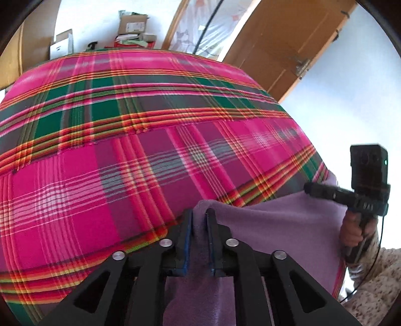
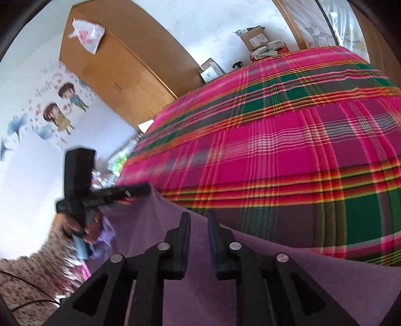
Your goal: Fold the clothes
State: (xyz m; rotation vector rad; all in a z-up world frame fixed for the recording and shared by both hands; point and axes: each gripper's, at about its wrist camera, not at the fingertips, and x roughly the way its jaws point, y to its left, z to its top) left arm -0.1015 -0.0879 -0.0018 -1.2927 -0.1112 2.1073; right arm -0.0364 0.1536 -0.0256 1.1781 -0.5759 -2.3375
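A purple garment (image 1: 275, 225) hangs stretched between both grippers above a bed with a pink, green and red plaid cover (image 1: 125, 150). My left gripper (image 1: 199, 217) is shut on a bunched fold of its upper edge. In the same view my right gripper (image 1: 309, 188) pinches the far corner, with a hand on its handle. In the right wrist view the purple garment (image 2: 275, 275) runs between the fingers of my right gripper (image 2: 199, 220), which is shut on its edge. My left gripper (image 2: 146, 188) holds the other corner at the left.
Cardboard boxes (image 1: 132, 22) and clutter stand beyond the far end of the bed. A wooden door (image 1: 288, 37) is at the back right, and a wooden wardrobe (image 2: 112, 62) and wall stickers (image 2: 57, 110) to the left. A floral sleeve (image 1: 376, 275) shows at the near edge.
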